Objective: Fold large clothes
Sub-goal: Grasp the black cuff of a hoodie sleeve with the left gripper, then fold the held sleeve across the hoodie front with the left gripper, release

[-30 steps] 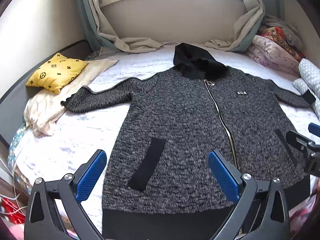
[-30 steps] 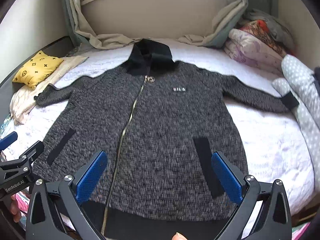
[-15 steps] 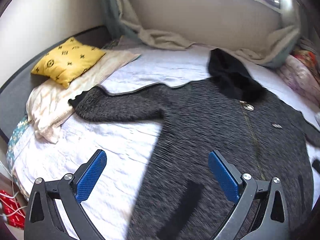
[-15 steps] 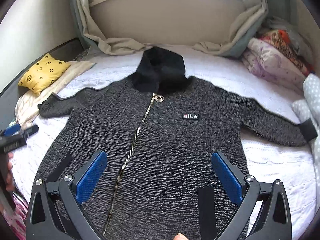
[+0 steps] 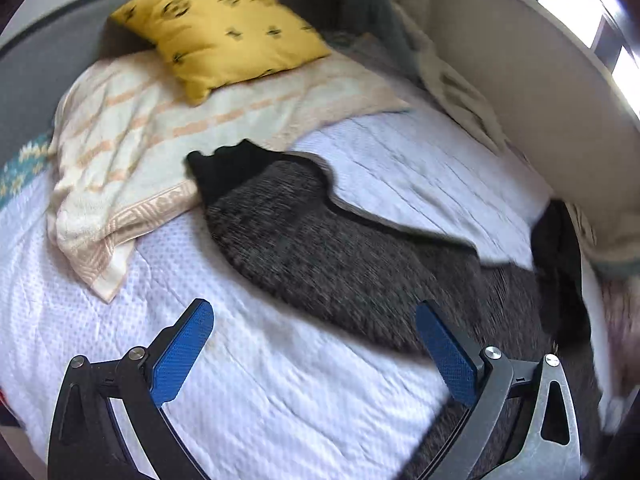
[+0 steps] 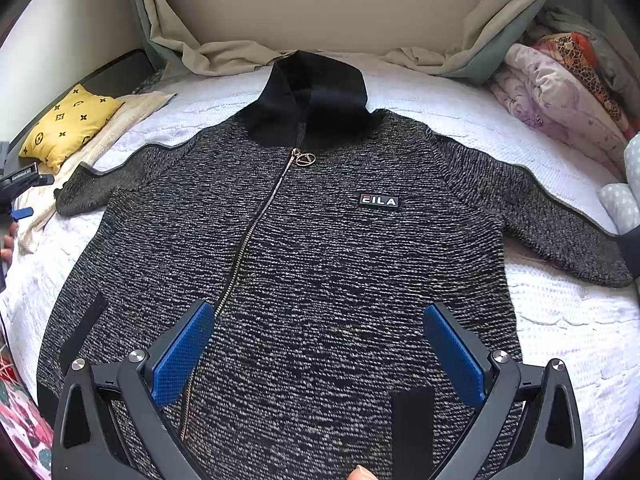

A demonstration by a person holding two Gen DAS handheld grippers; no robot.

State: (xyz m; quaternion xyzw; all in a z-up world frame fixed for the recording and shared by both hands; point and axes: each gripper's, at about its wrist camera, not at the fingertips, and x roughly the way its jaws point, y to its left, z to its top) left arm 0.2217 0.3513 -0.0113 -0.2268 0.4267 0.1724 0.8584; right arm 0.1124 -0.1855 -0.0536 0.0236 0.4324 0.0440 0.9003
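Two grippers, neither holding anything: your left gripper (image 5: 314,354) hangs with its blue pads spread wide over bare white bedspread (image 5: 280,408), and your right gripper (image 6: 318,354) is spread just as wide above the lower front of the jacket (image 6: 320,264). From the left gripper outward, the nearest part of the garment is the left-hand sleeve (image 5: 304,236), lying flat and stretched toward a striped towel (image 5: 132,128), its black cuff (image 5: 224,168) just touching the towel's edge; a yellow cushion (image 5: 224,28) sits on the towel beyond. This view is motion-blurred toward its right side, so detail there is uncertain. From the right gripper outward, the jacket lies face up and fully spread on the bed: zipper (image 6: 252,240) closed to the collar, black hood (image 6: 316,100) laid flat toward the wall, the other sleeve (image 6: 540,220) extended toward a pile of bedding (image 6: 560,96) at the far right. No fold shows anywhere: both sleeves are out, the hem is unturned, the body is at full width. You should read the task as at its very start, with laying-out done and every fold left to make. Judging by where the left gripper points, the sleeve near the towel looks the likely first thing to take and bring across the body; the opposite sleeve, the body and the hood would remain.
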